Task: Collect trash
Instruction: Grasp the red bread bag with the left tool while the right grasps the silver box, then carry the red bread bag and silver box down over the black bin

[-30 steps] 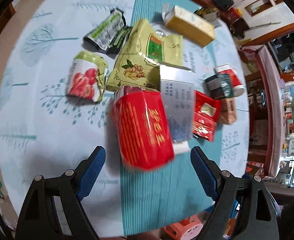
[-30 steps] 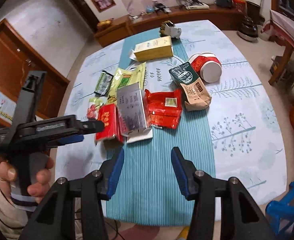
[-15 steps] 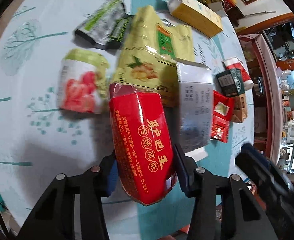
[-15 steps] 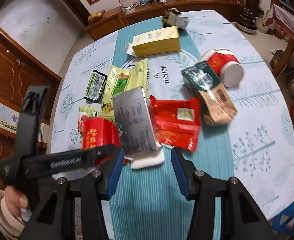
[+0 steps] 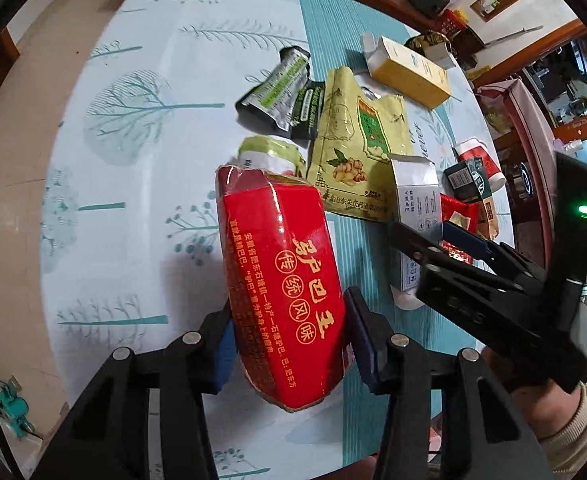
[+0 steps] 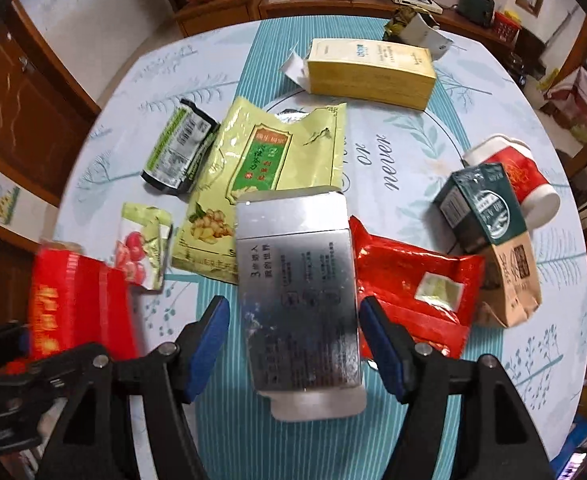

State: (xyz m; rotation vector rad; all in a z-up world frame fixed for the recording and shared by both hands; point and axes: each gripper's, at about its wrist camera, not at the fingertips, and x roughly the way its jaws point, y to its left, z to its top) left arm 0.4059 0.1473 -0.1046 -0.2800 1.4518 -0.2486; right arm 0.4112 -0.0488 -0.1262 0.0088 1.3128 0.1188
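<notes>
My left gripper [image 5: 289, 340] is shut on a red snack packet [image 5: 281, 288] with yellow print and holds it lifted above the table; the packet also shows at the left of the right wrist view [image 6: 77, 300]. My right gripper [image 6: 293, 336] is open, its fingers on either side of a silver box [image 6: 297, 300] lying on the table, not touching it. The right gripper shows in the left wrist view [image 5: 449, 248] over that silver box [image 5: 413, 196].
On the round table [image 6: 393, 152] lie a yellow-green ginger pouch [image 6: 261, 176], a dark green wrapper [image 6: 177, 148], a small cherry packet [image 6: 141, 248], a red packet [image 6: 413, 284], a yellow box [image 6: 369, 72], a green-brown bag [image 6: 489, 232] and a red cup [image 6: 513, 172].
My left gripper closed on the red packet and lifted it off the table. My right gripper moved forward until its open fingers straddle the silver box.
</notes>
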